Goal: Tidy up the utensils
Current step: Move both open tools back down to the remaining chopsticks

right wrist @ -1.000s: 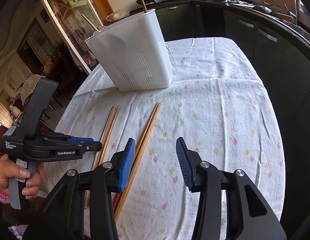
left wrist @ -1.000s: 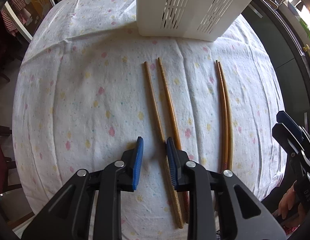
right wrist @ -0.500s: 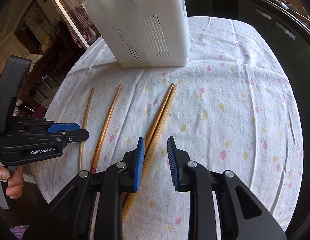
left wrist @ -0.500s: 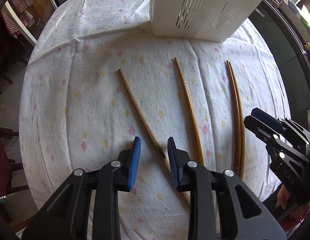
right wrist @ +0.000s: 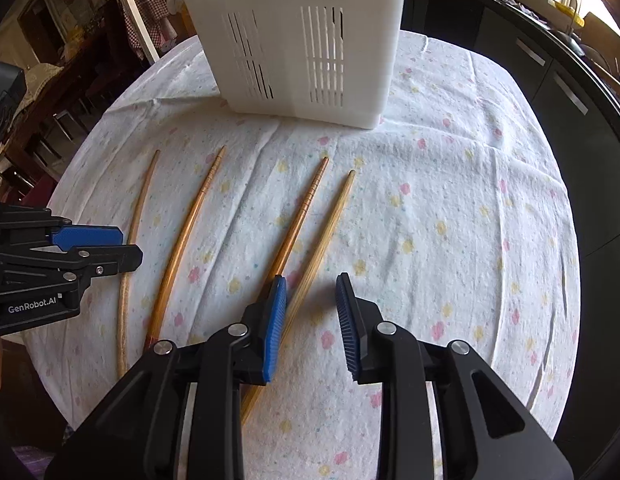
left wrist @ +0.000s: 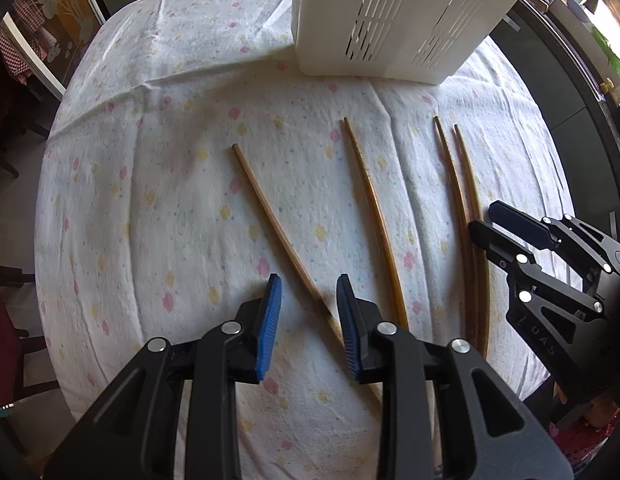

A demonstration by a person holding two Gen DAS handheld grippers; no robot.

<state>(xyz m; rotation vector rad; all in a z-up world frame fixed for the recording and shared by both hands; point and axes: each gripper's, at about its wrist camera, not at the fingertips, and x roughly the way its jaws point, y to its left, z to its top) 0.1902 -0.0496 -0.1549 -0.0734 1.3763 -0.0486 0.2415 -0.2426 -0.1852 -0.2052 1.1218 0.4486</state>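
Note:
Several wooden chopsticks lie on the flowered tablecloth in front of a white slotted utensil basket [left wrist: 394,20], which also shows in the right wrist view [right wrist: 306,36]. My left gripper [left wrist: 309,312] is open, its jaws either side of the leftmost chopstick [left wrist: 270,220]. A second chopstick [left wrist: 374,216] lies to its right. My right gripper [right wrist: 312,316] is open, low over the right pair: one chopstick [right wrist: 326,236] runs between its jaws, the other chopstick [right wrist: 298,220] passes just left of the left pad.
The round table's cloth [left wrist: 150,200] drops off at the near and side edges. Dark kitchen cabinets [right wrist: 550,64] stand to the right, chairs and furniture [right wrist: 62,92] to the left. Each gripper shows in the other's view: the right one [left wrist: 550,272], the left one [right wrist: 50,264].
The leftmost chopstick has swung away from its neighbour and now lies at an angle. The right pair has spread apart. My right gripper moved in over that pair, and it has opened wider since half a second ago.

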